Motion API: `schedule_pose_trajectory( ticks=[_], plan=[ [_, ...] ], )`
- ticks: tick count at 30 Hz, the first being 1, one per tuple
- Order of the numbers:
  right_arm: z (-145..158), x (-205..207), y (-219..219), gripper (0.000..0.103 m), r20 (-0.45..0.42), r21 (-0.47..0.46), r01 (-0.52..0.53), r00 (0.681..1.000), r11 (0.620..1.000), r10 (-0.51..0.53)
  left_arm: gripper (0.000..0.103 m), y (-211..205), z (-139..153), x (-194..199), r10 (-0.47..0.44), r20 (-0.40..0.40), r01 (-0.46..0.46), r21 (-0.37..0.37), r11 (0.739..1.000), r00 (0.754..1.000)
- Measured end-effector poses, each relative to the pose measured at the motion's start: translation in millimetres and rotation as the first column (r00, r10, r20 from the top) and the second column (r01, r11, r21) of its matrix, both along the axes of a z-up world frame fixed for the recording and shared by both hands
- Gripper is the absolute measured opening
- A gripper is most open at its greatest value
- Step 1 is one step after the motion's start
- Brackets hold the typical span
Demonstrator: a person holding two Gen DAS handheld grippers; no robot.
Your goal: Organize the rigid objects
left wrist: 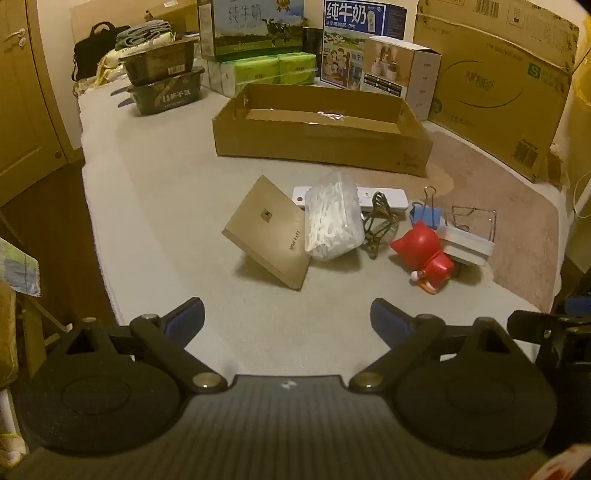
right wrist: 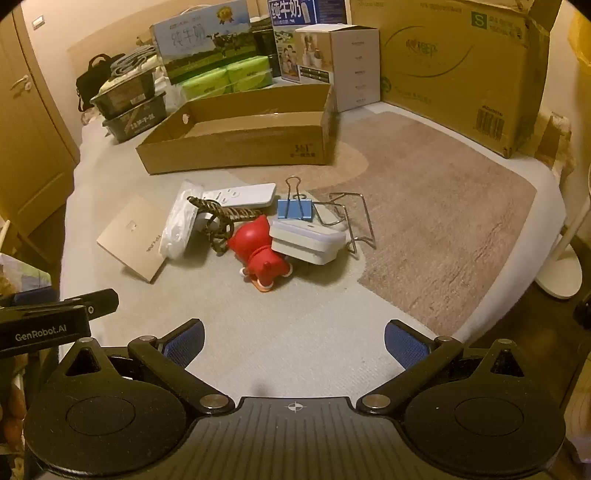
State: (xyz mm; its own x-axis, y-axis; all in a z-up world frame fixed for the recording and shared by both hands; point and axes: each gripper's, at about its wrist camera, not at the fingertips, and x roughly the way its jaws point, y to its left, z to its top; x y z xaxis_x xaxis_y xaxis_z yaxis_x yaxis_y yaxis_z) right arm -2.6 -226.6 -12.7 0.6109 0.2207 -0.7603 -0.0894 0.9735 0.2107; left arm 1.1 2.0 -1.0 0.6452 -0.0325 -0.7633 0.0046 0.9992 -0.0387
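A pile of objects lies mid-surface: a flat tan box (left wrist: 264, 230) (right wrist: 135, 236), a clear tub of cotton swabs (left wrist: 332, 218) (right wrist: 181, 225), a white remote (left wrist: 384, 195) (right wrist: 242, 195), a dark metal stand (left wrist: 380, 225) (right wrist: 221, 221), a blue binder clip (left wrist: 426, 214) (right wrist: 295, 208), a red toy figure (left wrist: 424, 254) (right wrist: 260, 254), a white box (left wrist: 467, 245) (right wrist: 306, 240) and a wire rack (left wrist: 472, 218) (right wrist: 351, 218). An open shallow cardboard tray (left wrist: 321, 142) (right wrist: 236, 149) stands behind them. My left gripper (left wrist: 287, 319) and right gripper (right wrist: 293, 341) are open, empty, short of the pile.
Milk cartons (left wrist: 255, 26), green tissue packs (left wrist: 266, 70), dark tubs (left wrist: 166, 85) and a large cardboard box (left wrist: 495, 81) line the back. A brown mat (right wrist: 424, 221) covers the right side. A door (left wrist: 22, 92) is at left. The left gripper's body (right wrist: 48, 321) shows beside the right one.
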Motion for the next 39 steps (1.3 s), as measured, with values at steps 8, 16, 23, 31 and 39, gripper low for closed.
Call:
schedule_pose_trajectory(
  ticks=[8,16,23,31,39],
  plan=[
    [1,0,-1,0.103,-0.002,0.003,-0.003,1.000,1.000,0.003,0.095,5,-1,-3,-0.002,0.020,0.002,0.018,1.000,1.000],
    [-1,5,-6,0.103,0.002,0.001,-0.005,1.000,1.000,0.005,0.095,-3,1,-3,-0.003,0.021,0.002,0.032,0.999,1.000],
    [0,1,-2,0.103,0.008,0.002,0.003,1.000,1.000,-0.003,0.095,-4,3,-2,-0.005,0.022,0.004,0.034,0.999,1.000],
    [2,0,-2,0.103,0.012,0.003,0.003,1.000,1.000,-0.003,0.095,-4,2,-3,-0.008,0.022,0.007,0.034,0.999,1.000],
    [2,1,-1,0.103,0.015,0.002,0.003,1.000,1.000,-0.003,0.095,-4,2,-3,-0.009,0.020,0.009,0.035,0.999,1.000]
  ],
)
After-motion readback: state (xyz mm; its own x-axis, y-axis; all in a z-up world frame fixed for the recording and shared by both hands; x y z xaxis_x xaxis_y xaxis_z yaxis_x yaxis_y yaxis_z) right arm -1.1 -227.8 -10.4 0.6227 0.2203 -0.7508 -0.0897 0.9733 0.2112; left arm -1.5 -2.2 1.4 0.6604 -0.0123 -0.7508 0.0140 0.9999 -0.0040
